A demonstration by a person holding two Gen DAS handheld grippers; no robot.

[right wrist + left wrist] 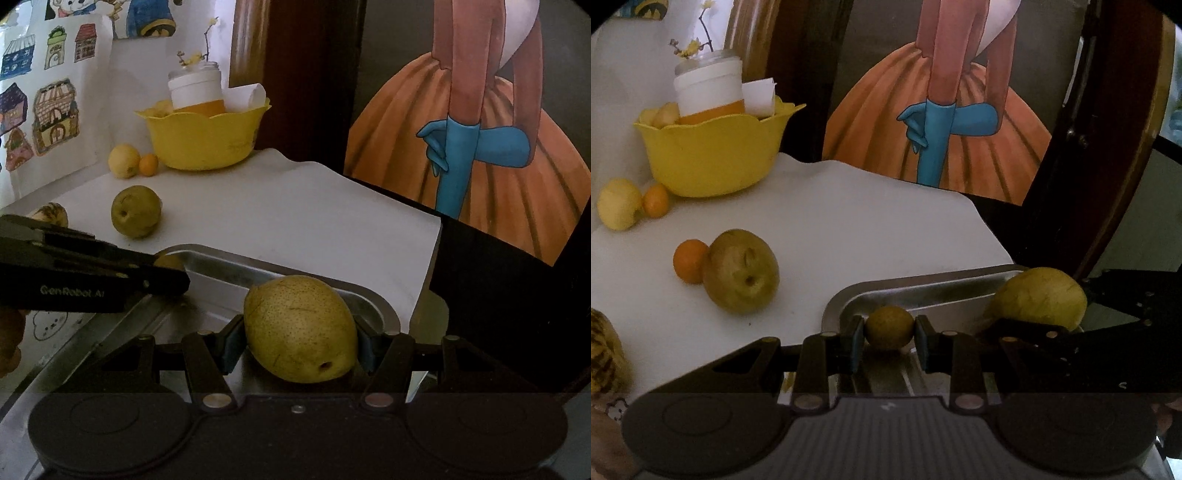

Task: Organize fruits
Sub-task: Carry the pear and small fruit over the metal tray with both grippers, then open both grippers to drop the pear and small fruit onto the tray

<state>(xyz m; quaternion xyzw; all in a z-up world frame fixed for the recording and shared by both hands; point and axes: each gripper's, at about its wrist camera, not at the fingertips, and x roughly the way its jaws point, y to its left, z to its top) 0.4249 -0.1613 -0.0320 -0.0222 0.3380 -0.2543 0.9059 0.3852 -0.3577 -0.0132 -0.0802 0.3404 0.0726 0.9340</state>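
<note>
My left gripper (888, 341) is shut on a small round greenish-yellow fruit (889, 326), held over the metal tray (923, 291). My right gripper (300, 345) is shut on a large yellow-green pear (301, 328) above the same metal tray (229, 271). That pear (1039, 297) shows at the right of the left wrist view, in the other gripper's black fingers. The left gripper (162, 280) reaches in from the left of the right wrist view, its small fruit mostly hidden. Another pear (740, 271) and a small orange (689, 260) lie touching on the white tabletop.
A yellow bowl (713, 155) holding a white and orange jar (709, 92) stands at the back left, with a lemon (618, 203) and a small orange fruit (655, 199) beside it. A striped yellow fruit (602, 354) lies at the left edge. A dark chair and a painted panel stand behind the table.
</note>
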